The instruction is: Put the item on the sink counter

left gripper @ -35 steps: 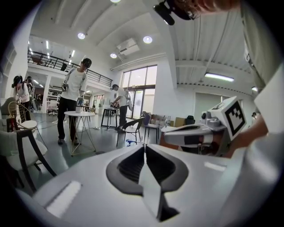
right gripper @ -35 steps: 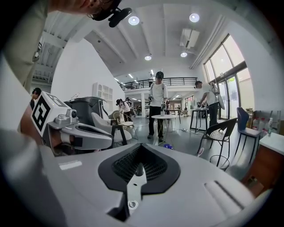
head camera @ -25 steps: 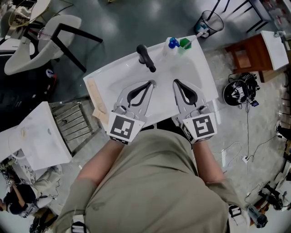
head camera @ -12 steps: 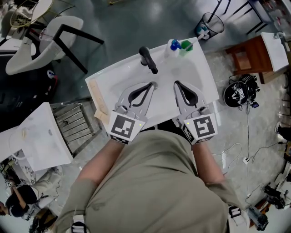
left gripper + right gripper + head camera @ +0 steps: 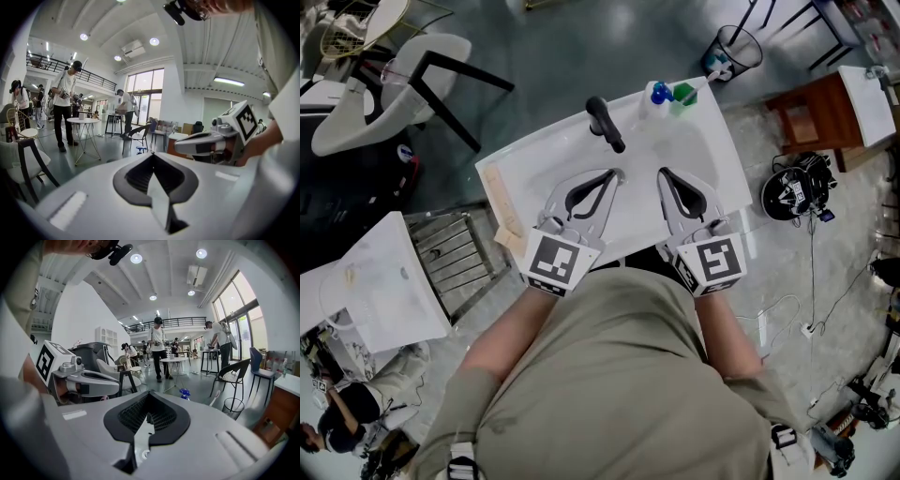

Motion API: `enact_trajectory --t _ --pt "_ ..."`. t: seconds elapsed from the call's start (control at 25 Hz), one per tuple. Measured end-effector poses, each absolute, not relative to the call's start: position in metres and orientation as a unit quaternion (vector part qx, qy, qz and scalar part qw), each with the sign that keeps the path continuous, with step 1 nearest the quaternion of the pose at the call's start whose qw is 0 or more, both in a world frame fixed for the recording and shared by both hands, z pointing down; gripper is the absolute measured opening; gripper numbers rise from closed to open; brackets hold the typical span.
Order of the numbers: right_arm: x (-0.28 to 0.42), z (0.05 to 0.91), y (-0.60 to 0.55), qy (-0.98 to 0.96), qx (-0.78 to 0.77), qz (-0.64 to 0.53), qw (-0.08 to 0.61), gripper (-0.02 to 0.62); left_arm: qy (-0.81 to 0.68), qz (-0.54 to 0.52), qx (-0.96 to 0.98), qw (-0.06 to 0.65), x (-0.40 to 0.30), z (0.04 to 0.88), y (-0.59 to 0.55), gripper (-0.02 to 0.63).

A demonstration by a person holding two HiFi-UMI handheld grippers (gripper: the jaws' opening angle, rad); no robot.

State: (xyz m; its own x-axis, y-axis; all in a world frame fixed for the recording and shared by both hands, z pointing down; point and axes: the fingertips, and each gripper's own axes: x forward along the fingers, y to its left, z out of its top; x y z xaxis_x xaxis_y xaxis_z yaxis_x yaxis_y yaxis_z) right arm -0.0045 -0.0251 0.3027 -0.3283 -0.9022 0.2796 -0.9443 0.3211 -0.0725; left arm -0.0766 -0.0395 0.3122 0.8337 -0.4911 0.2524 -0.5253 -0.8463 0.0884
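**Sink surface untouched, both claws clenched and empty**

Grey hall floor [image 5: 581,37] is seen all round the white sink surface [image 5: 520,169], with a wire bin [image 5: 736,42] beyond its far right corner. Both claws are held side by side over the surface, pointed at its far edge. The left claw [image 5: 616,172] is clenched on nothing: in the left gripper view its jaws are seen pressed together with no object between them. The right claw [image 5: 662,172] is likewise clenched and empty in the right gripper view. A black faucet [image 5: 602,122] stands just ahead of the left claw. Ahead of the right claw and a little to its right, at the far corner of the surface, a blue-capped bottle [image 5: 656,91], a green object [image 5: 682,91] and what looks like a toothbrush [image 5: 701,80] are grouped close together. Which of these is the item meant cannot be told; none is touched by either claw.

Against the views from the last second, almost nothing has changed: the claws are found in the same place and the corner objects have not been shifted. With nothing carried and every candidate already resting on the surface, the task may be judged finished or not yet begun.
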Motion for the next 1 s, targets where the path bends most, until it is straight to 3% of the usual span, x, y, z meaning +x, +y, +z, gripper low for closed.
enact_trajectory --t 1.0 --pt "-0.0013 0.3018 -0.0306 -0.811 0.566 0.102 0.104 0.012 -0.269 0.117 0.953 0.080 -0.0719 0.3190 -0.0441 0.006"
